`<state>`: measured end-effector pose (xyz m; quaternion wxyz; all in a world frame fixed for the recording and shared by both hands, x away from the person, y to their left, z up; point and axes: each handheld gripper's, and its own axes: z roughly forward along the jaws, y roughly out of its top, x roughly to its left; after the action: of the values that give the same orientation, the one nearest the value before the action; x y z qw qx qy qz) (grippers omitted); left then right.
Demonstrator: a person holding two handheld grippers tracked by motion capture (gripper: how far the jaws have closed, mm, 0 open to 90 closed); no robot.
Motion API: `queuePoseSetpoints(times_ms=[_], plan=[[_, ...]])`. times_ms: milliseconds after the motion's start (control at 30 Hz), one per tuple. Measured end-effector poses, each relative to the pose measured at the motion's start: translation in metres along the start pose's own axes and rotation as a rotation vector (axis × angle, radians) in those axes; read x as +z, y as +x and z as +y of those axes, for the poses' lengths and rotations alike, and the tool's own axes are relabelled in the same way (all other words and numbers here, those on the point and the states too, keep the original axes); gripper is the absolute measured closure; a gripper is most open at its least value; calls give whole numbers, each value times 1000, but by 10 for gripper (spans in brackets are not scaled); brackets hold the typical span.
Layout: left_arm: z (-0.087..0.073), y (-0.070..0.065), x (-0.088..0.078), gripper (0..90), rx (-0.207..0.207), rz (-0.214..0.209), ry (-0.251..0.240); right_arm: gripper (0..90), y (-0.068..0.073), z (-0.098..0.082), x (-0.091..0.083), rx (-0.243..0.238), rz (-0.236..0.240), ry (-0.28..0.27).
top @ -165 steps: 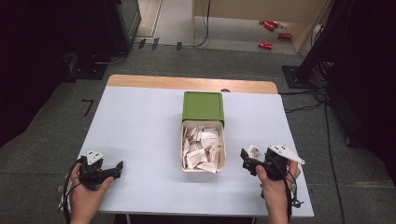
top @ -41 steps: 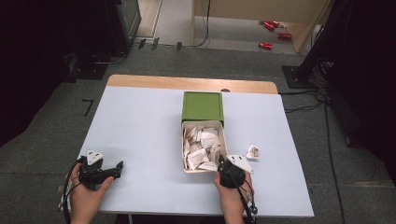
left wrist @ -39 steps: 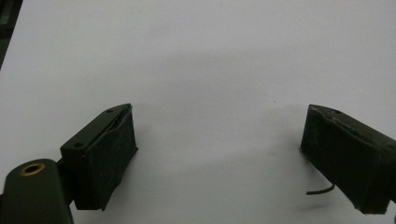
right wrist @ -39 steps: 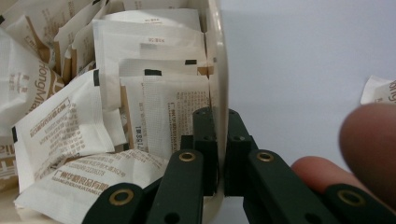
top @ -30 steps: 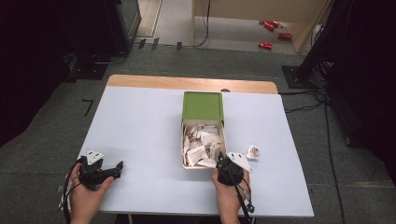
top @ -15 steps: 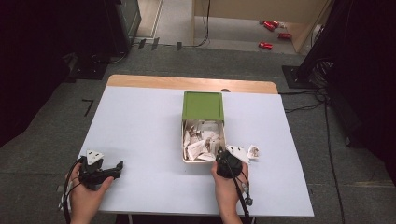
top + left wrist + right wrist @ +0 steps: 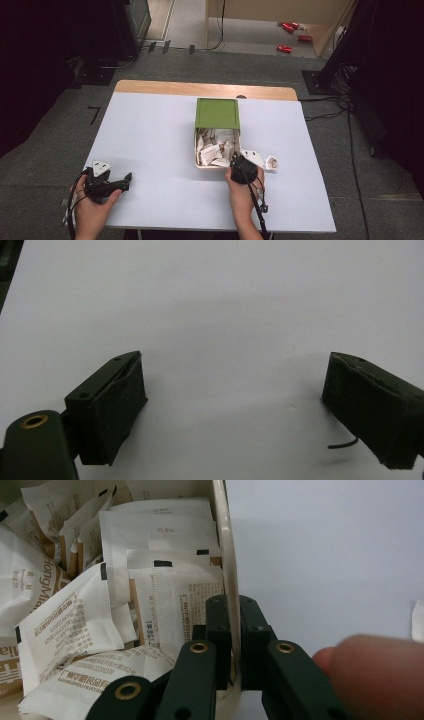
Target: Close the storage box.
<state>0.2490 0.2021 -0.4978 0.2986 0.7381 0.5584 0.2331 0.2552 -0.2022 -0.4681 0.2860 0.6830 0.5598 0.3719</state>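
A cream box (image 7: pixel 199 159) full of white sachets (image 7: pixel 216 149) sits mid-table, its far part under a green lid (image 7: pixel 217 113). My right gripper (image 7: pixel 236 161) is at the box's near right corner. In the right gripper view it (image 7: pixel 232 630) is shut on the box's thin right wall (image 7: pixel 225 555), one jaw inside among the sachets (image 7: pixel 170 595) and one outside. My left gripper (image 7: pixel 128 179) rests at the table's near left. In the left gripper view it (image 7: pixel 235 410) stands open over bare white table, nothing between the jaws.
One loose sachet (image 7: pixel 272 161) lies on the white table (image 7: pixel 150 130) just right of the right gripper. A wooden strip (image 7: pixel 200 89) runs along the far edge. Dark stands and cables surround the table on the floor.
The right gripper moved away from me with the box wall in it. The cream box slid farther under the green lid, so fewer sachets show. The left gripper stayed put.
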Motion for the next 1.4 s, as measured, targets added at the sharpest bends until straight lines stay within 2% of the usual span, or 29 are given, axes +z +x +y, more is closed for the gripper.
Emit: queuePoseSetpoints(times_ms=[100, 200, 333, 400, 667, 767, 1067, 1400], plan=[[0, 0, 0, 107, 0, 0, 0, 859, -2, 1, 0, 1, 14, 8], [0, 0, 0, 107, 0, 0, 0, 806, -7, 4, -4, 18, 65, 17], [0, 0, 0, 107, 0, 0, 0, 707, -8, 7, -17, -15, 99, 16], [0, 0, 0, 107, 0, 0, 0, 692, -9, 7, -22, -39, 100, 17], [0, 0, 0, 107, 0, 0, 0, 677, -15, -2, -41, -64, 123, 24], [0, 0, 0, 107, 0, 0, 0, 671, -16, -11, -48, -80, 129, 28], [0, 0, 0, 107, 1, 1, 0, 671, -14, -34, -46, -106, 134, 76], [0, 0, 0, 107, 0, 0, 0, 661, -3, -38, -37, -106, 148, 82]])
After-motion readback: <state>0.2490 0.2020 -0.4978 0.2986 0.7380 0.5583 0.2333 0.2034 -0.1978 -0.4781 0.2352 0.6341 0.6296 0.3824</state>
